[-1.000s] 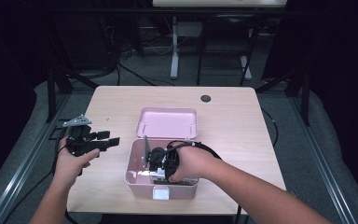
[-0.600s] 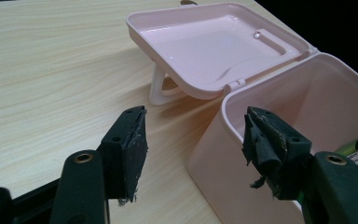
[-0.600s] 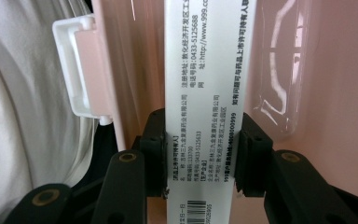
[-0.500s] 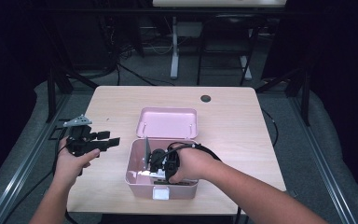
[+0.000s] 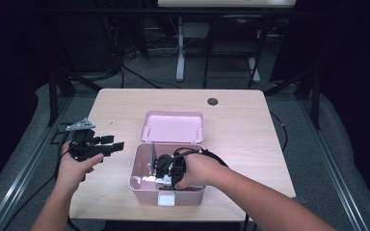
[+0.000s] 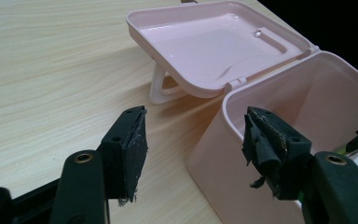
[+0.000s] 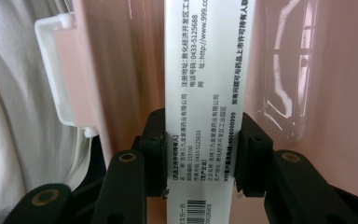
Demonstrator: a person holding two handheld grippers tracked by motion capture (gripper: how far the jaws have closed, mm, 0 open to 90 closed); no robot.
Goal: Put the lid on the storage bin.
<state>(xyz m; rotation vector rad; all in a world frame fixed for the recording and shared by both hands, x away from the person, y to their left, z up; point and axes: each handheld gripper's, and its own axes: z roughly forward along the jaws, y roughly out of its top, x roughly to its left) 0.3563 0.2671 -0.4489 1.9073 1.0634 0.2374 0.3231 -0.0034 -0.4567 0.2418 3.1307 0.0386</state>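
At the left, the left gripper (image 5: 107, 144) hangs over the table (image 5: 250, 120), jaws apart on nothing. To its right the pink box (image 5: 142, 182) stands open, lid (image 5: 173, 126) folded back on the far side. Inside, the right gripper (image 7: 200, 154) clamps a white carton (image 7: 205, 70), which I judge neither settled there nor let go yet.

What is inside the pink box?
Inside the pink box, the right gripper grips a white printed carton between its jaws. The hand covers the rest of the inside.
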